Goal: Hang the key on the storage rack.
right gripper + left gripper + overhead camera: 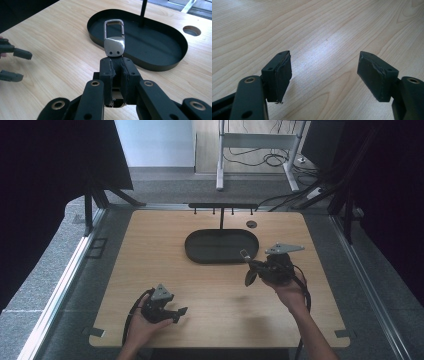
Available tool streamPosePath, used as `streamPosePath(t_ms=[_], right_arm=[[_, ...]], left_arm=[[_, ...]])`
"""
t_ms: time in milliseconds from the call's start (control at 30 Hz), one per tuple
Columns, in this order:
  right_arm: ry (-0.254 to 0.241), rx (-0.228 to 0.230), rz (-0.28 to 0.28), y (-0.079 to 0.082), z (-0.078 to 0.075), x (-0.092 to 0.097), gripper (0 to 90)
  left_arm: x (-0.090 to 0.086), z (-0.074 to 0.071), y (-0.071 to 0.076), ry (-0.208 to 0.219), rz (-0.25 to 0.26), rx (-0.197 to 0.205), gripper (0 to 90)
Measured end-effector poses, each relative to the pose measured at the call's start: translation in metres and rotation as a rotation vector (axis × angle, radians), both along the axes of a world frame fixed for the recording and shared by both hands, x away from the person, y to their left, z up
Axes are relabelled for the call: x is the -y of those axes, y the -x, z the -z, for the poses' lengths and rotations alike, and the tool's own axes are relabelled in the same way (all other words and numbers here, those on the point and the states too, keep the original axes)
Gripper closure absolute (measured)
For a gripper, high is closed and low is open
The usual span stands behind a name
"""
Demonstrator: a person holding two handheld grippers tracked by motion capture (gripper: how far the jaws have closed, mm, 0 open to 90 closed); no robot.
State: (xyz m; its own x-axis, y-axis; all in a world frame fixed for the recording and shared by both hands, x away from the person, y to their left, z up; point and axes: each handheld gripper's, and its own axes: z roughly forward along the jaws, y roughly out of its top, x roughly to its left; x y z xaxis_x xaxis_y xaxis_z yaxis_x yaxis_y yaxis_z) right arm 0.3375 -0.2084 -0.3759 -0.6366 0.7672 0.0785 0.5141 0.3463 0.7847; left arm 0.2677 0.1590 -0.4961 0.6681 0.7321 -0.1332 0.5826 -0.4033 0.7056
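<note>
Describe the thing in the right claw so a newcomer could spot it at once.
Find the black oval tray on the wooden table. Before its rim, the right claw is shut on a key clip: silver, with a rectangular carabiner loop, the only shiny object there.

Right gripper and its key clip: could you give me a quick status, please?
Right gripper shut on key clip, held near the black tray. Left gripper open, low over the table. Nothing between clip and tray.

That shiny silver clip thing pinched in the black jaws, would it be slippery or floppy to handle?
The silver metal key-ring clip looks polished, so probably slippery; the right gripper pinches a dark strap below it instead. It stands straight out from the shut jaws, suggesting a stiff piece. Being flat, it would likely slide rather than roll on the light wooden table.
</note>
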Motion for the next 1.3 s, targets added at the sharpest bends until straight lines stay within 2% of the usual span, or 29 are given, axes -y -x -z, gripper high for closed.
streamPosePath(t_ms=[767,1300], right_arm=[[-0.03,0.046,0.06,-0.018,-0.015,0.003,80.8],[-0.035,0.049,0.085,-0.029,-0.017,0.0,80.8]], left_arm=[[0.0,0.0,0.0,0.005,0.0,0.0,28.3],[-0.001,-0.001,0.0,0.006,0.002,0.001,28.3]])
